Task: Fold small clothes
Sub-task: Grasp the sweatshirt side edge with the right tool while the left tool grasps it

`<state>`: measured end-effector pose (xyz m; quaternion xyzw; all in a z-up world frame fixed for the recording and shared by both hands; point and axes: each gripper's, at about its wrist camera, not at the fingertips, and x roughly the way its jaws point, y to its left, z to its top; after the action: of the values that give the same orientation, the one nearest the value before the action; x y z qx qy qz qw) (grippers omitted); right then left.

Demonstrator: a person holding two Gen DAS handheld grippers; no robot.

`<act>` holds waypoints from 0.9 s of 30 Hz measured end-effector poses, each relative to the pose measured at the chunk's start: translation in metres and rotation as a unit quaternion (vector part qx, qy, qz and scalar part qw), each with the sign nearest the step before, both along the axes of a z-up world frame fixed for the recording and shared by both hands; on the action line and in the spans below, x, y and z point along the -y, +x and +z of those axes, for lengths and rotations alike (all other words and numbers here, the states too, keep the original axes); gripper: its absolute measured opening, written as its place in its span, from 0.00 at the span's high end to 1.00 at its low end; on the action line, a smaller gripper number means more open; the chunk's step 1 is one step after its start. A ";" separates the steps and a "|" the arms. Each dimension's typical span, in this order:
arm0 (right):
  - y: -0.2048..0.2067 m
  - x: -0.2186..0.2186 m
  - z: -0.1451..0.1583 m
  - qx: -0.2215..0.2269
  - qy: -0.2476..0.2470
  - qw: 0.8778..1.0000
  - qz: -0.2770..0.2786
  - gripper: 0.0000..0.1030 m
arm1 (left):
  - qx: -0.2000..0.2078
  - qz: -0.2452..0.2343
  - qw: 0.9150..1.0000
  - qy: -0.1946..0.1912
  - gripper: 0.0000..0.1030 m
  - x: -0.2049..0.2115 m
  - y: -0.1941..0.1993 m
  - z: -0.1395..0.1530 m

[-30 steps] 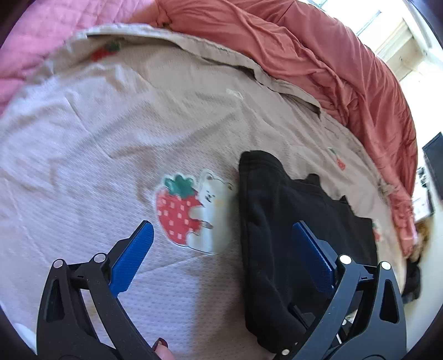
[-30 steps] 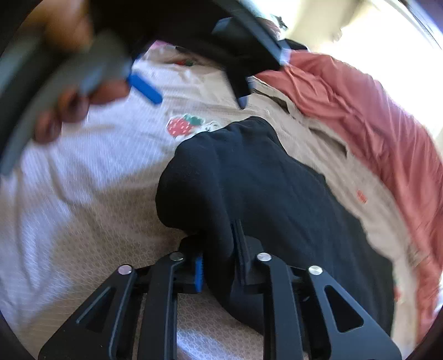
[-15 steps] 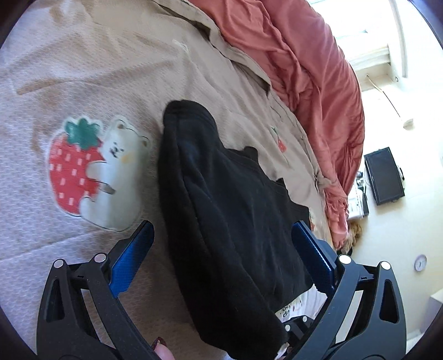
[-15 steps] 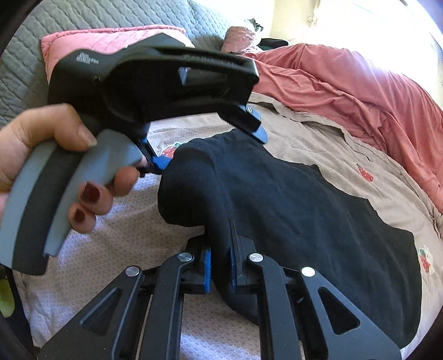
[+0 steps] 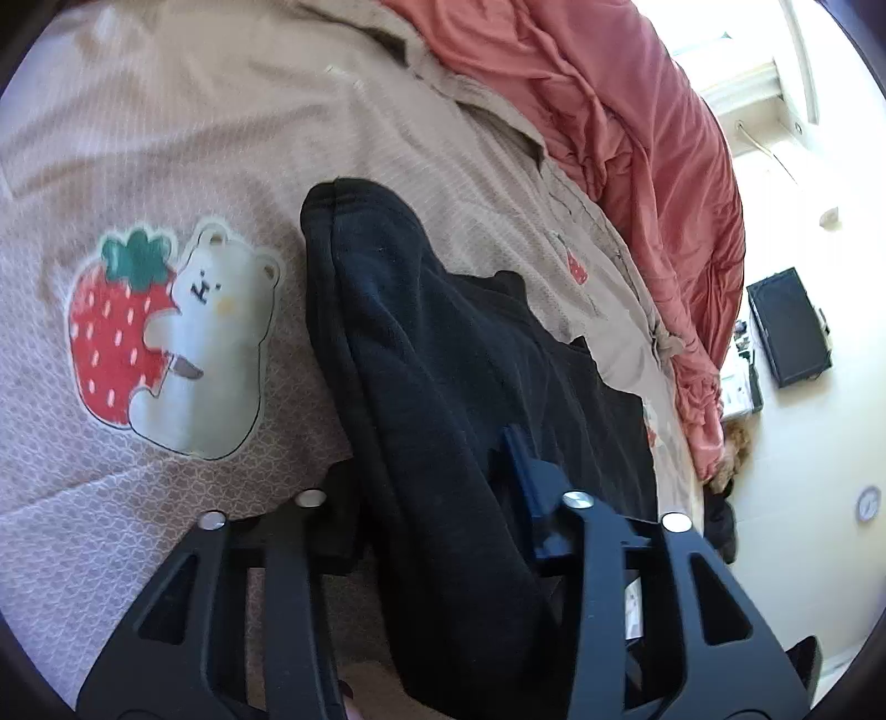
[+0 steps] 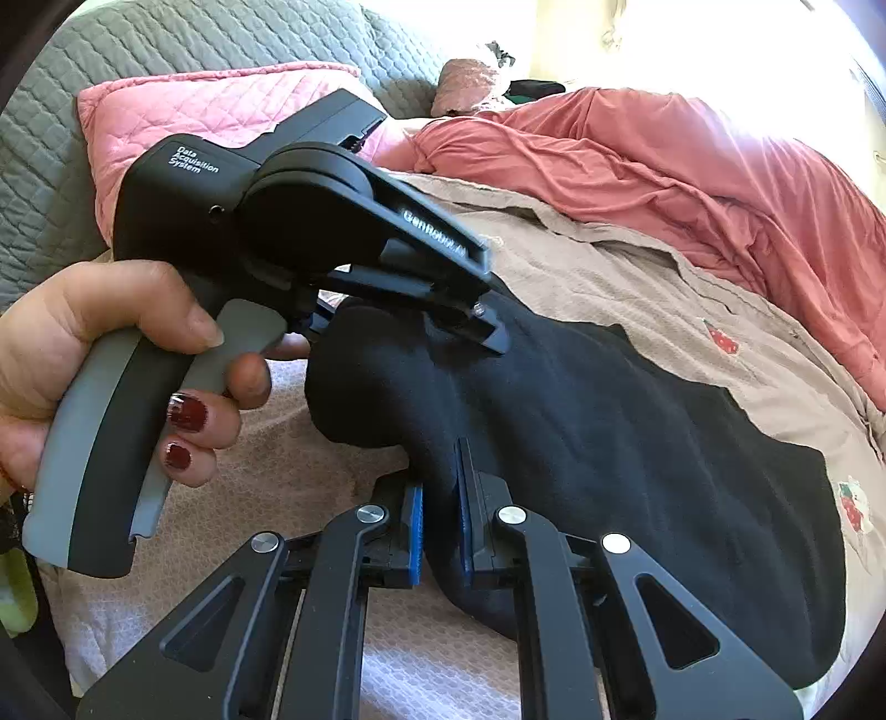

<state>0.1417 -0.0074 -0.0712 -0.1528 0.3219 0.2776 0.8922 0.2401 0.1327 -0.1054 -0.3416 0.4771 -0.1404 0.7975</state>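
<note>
A black garment (image 5: 421, 332) lies on the beige bedspread (image 5: 166, 138), with its near edge gathered into a raised fold. My left gripper (image 5: 429, 459) straddles that fold and its jaws are closing, the blue pads (image 5: 520, 471) pressing into the cloth. In the right wrist view the left gripper (image 6: 487, 332) comes in from the left, held by a hand (image 6: 83, 343), its tips on the upper end of the black garment (image 6: 637, 443). My right gripper (image 6: 440, 487) is shut on the fold's lower end, with cloth pinched between its blue pads (image 6: 415, 531).
A strawberry-and-bear print (image 5: 166, 332) marks the bedspread left of the garment. A rumpled red duvet (image 6: 664, 155) lies along the far side of the bed. A pink pillow (image 6: 194, 111) leans on a grey quilted headboard (image 6: 138, 44). A dark screen (image 5: 786, 327) stands beyond the bed.
My left gripper came forward over the raised fold, and its wide-open jaws have closed onto the cloth. The right gripper has kept its pinch and lifted the fold a little.
</note>
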 end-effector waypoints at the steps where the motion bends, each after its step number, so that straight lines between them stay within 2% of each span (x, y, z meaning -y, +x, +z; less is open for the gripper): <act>1: -0.001 0.003 0.003 0.003 0.003 1.000 -0.003 0.92 | 0.007 -0.001 1.000 0.001 0.70 0.002 -0.001 0.005; 6: -0.005 0.021 0.011 0.010 0.017 1.000 -0.017 0.92 | 0.037 -0.009 0.999 -0.008 0.78 0.012 -0.006 0.026; 11: -0.009 0.054 0.024 0.004 0.048 0.998 -0.040 0.92 | 0.053 -0.019 0.998 -0.020 0.78 0.037 -0.014 0.046; 15: -0.012 0.076 0.029 0.005 0.056 0.997 -0.050 0.92 | 0.066 -0.032 0.997 0.010 0.78 0.073 -0.018 0.062; 19: -0.014 0.108 0.035 0.003 0.082 0.994 -0.074 0.92 | 0.061 -0.039 0.997 0.019 0.78 0.105 -0.012 0.073; 27: -0.016 0.178 0.050 0.008 0.122 0.983 -0.135 0.92 | 0.047 -0.090 0.993 0.057 0.78 0.200 0.016 0.094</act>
<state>0.1261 -0.1858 -0.0210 -0.0004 0.2964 0.1904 0.9359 0.2560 -0.0677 -0.0117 -0.2444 0.4748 -0.1997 0.8215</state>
